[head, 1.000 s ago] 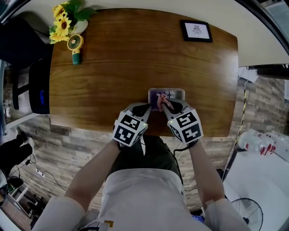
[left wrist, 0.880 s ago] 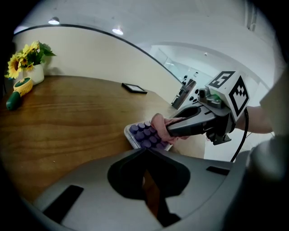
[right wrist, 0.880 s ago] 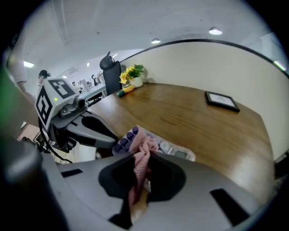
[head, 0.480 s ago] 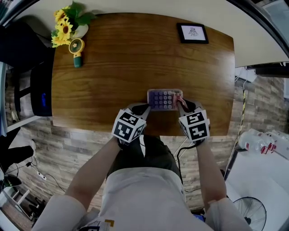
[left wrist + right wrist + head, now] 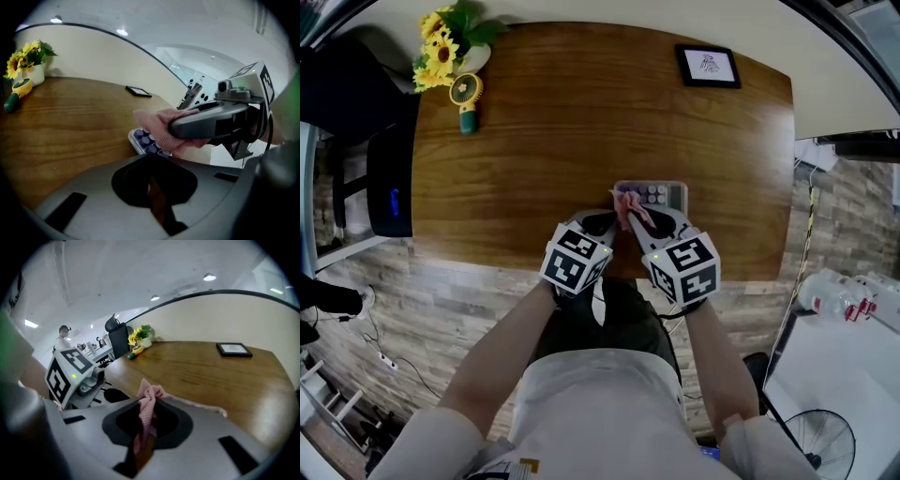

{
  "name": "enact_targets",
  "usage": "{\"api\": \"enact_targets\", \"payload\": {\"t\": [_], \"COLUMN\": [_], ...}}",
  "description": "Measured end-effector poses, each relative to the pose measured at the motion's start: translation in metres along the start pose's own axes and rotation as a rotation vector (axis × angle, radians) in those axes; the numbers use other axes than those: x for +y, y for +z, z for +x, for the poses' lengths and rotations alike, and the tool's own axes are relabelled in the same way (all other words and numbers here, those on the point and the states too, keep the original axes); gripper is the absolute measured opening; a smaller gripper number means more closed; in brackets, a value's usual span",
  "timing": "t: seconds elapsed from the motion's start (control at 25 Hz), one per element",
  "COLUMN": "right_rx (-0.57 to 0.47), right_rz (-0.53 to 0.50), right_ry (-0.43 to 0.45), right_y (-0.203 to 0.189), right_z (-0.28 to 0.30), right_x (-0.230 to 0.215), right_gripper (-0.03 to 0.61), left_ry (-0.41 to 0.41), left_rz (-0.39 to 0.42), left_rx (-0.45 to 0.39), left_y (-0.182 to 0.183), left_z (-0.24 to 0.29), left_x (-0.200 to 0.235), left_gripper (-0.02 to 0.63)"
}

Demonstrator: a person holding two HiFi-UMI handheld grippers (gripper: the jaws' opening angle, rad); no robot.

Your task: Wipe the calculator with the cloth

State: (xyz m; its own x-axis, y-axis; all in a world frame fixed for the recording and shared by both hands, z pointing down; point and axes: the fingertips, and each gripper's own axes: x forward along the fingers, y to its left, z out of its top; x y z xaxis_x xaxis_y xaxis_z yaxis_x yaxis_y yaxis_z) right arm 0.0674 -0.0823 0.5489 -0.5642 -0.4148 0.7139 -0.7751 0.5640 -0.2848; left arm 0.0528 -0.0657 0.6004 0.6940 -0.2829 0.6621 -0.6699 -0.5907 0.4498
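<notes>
Now the right gripper (image 5: 631, 214) pinches the cloth (image 5: 628, 201) on the calculator (image 5: 664, 195), at its 9 o'clock end; long axis runs 9-to-3 (bare keys toward 3). Meanwhile the left gripper (image 5: 602, 225), jaws together and empty, sits just beside at 9.

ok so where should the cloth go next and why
Probably sweep the right tool rightward across the calculator. The pink cloth pinched in it lies over the left end of the keys, while the buttons on the right side are uncovered, so that part looks like the next stretch to wipe.
</notes>
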Motion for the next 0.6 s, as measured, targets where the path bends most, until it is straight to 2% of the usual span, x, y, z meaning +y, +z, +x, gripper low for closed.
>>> {"api": "enact_targets", "payload": {"t": [0.28,0.48,0.6], "right_rx": [0.026,0.072,0.083], "right_rz": [0.089,-0.025,-0.021], "right_ry": [0.016,0.006,-0.007], "right_y": [-0.030,-0.039,-0.048], "right_z": [0.023,0.014,0.005], "right_x": [-0.005,-0.012,-0.019], "right_gripper": [0.040,0.040,0.041], "left_ry": [0.002,-0.001,-0.003], "left_rz": [0.012,-0.004,-0.005], "left_rx": [-0.009,-0.014,-0.011], "left_y": [-0.001,-0.001,-0.001], "left_z": [0.000,0.000,-0.001], "left_x": [0.001,0.002,0.002], "left_gripper": [0.003,0.003,0.003]}}
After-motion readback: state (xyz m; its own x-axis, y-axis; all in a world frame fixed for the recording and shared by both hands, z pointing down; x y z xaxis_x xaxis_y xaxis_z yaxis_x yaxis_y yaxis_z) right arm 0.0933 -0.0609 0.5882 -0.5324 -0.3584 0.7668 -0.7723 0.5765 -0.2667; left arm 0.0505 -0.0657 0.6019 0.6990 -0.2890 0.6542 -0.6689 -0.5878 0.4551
